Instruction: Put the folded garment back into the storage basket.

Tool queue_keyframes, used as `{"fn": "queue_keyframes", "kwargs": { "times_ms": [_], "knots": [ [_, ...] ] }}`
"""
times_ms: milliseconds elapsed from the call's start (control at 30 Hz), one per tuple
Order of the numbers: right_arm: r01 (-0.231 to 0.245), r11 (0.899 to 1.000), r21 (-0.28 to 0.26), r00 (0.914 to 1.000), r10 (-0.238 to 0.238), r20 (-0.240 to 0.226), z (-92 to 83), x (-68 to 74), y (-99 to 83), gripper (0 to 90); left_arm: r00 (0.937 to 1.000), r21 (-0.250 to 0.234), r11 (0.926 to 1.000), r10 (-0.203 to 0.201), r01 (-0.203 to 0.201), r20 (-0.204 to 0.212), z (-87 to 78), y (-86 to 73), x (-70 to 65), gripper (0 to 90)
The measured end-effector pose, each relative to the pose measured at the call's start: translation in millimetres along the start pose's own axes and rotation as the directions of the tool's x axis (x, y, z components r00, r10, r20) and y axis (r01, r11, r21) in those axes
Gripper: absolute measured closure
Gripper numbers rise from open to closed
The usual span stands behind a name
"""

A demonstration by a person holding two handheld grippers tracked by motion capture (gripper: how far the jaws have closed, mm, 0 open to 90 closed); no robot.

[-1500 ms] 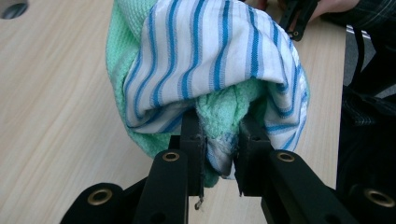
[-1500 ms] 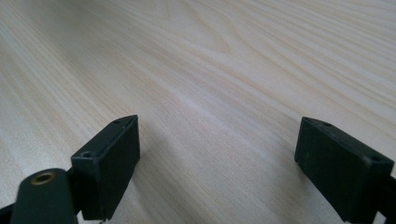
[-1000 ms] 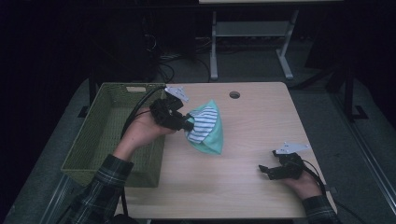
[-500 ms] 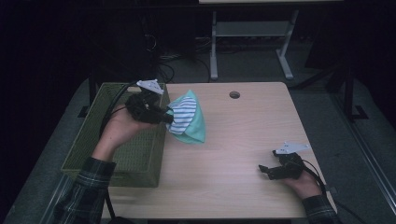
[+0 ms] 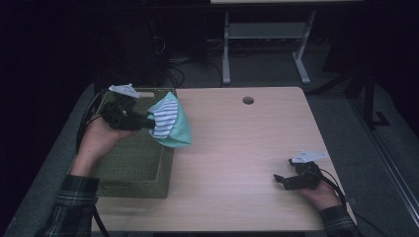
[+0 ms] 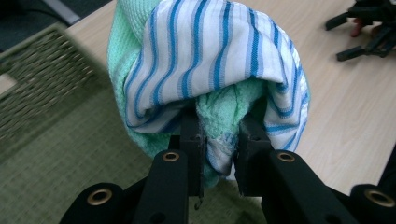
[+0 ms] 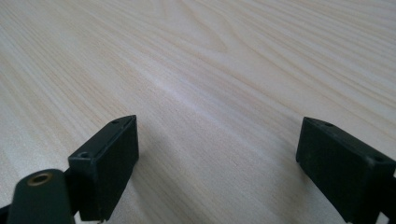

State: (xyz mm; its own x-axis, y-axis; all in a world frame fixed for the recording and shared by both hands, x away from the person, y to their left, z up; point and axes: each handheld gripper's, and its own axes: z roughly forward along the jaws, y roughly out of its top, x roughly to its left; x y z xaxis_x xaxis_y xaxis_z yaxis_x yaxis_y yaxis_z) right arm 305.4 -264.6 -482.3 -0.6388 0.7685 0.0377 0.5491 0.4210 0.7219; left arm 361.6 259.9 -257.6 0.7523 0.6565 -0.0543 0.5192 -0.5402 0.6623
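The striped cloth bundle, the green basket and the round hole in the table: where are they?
striped cloth bundle (image 5: 164, 118), high view, on its white-and-blue striped side.
green basket (image 5: 133, 160), high view, on its woven floor.
round hole (image 5: 248, 100), high view, on its dark middle.

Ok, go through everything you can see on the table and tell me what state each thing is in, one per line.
Left gripper: shut on the bundled cloths, held in the air.
Bundled cloths: striped cloth wrapped around green cloth, hanging over the basket's right edge.
Woven basket: upright, open on top, nothing visible inside.
Right gripper: open, nothing between its jaws, resting low over the table.
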Motion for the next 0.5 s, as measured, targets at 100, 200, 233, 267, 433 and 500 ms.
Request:
{"fn": "queue_keyframes", "kwargs": {
  "times_ms": [100, 200, 233, 267, 433, 500],
  "knots": [
    [-0.002, 1.000, -0.003, 1.0000, 0.002, 0.001, 0.3, 0.1, -0.1, 12.8, 0.9997, -0.004, 0.9998, -0.021, 0.021, -0.016, -7.2, -7.3, 7.0, 75.4],
    [-0.004, 1.000, -0.005, 1.0000, 0.004, 0.000, 0.5, 0.1, -0.1, 12.9, 0.9989, -0.007, 0.9993, -0.037, 0.037, -0.027, -13.6, -13.7, 11.9, 75.4],
    [-0.006, 1.000, -0.002, 1.0000, 0.006, 0.001, 0.3, 0.1, 0.0, 12.9, 0.9986, -0.010, 0.9990, -0.044, 0.043, -0.031, -15.4, -15.8, 13.2, 75.3],
    [-0.006, 1.000, -0.002, 1.0000, 0.006, 0.001, 0.3, 0.1, 0.0, 12.9, 0.9982, -0.010, 0.9988, -0.049, 0.048, -0.036, -17.1, -17.9, 14.5, 75.3],
    [-0.007, 1.000, 0.001, 1.0000, 0.007, 0.004, 0.0, 0.0, 0.1, 12.8, 0.9954, -0.009, 0.9972, -0.075, 0.074, -0.059, -22.5, -28.6, 22.2, 75.3],
    [-0.008, 1.000, 0.002, 1.0000, 0.008, 0.005, -0.1, 0.0, 0.1, 12.9, 0.9942, -0.003, 0.9963, -0.085, 0.085, -0.066, -22.8, -33.5, 25.6, 75.3]
  ]
}}
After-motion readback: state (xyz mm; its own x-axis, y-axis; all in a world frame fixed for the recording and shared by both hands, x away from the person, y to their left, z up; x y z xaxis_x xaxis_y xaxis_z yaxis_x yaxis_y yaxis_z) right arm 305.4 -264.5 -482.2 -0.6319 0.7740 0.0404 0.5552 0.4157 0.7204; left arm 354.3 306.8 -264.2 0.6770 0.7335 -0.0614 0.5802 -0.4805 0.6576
